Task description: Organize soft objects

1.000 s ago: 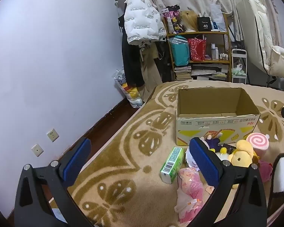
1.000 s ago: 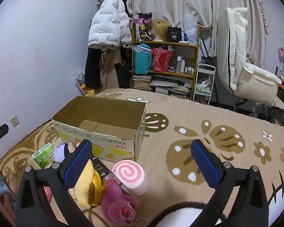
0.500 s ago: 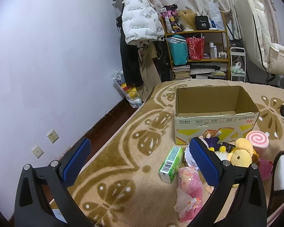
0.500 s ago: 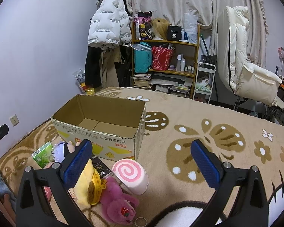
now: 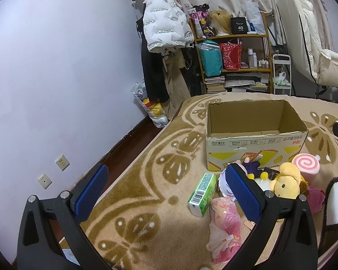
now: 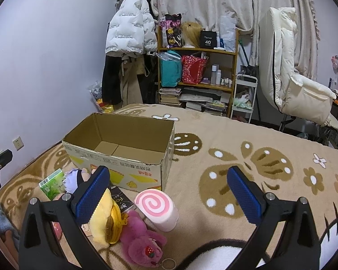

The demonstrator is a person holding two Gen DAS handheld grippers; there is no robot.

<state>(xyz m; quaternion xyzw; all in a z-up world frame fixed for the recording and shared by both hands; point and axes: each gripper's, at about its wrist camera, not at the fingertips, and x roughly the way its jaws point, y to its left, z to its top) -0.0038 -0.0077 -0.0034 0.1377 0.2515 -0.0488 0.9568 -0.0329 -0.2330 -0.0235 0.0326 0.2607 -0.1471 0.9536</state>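
Observation:
An open, empty cardboard box (image 5: pixel 254 135) (image 6: pixel 121 155) stands on the patterned bed cover. In front of it lie soft things: a pink swirl roll cushion (image 6: pixel 156 209) (image 5: pixel 305 164), a yellow plush (image 6: pixel 104 220) (image 5: pixel 286 180), a magenta bear plush (image 6: pixel 142 243), a purple-and-white doll (image 5: pixel 250 168), a pink bag (image 5: pixel 224 225) and a green tissue pack (image 5: pixel 202 193) (image 6: pixel 53 183). My left gripper (image 5: pixel 166 193) is open and empty above the cover, left of the pile. My right gripper (image 6: pixel 169 195) is open and empty above the roll cushion.
A black card box (image 6: pixel 121 200) lies among the toys. A shelf (image 6: pixel 198 76) with bags and books, hanging coats (image 6: pixel 130 45) and a white chair (image 6: pixel 290 78) stand beyond the bed. The wall (image 5: pixel 56 90) and floor gap run along the left.
Both grippers have drifted slightly; the left wrist view shifted a little so the box and toys sit lower and nearer. Both stay open and empty.

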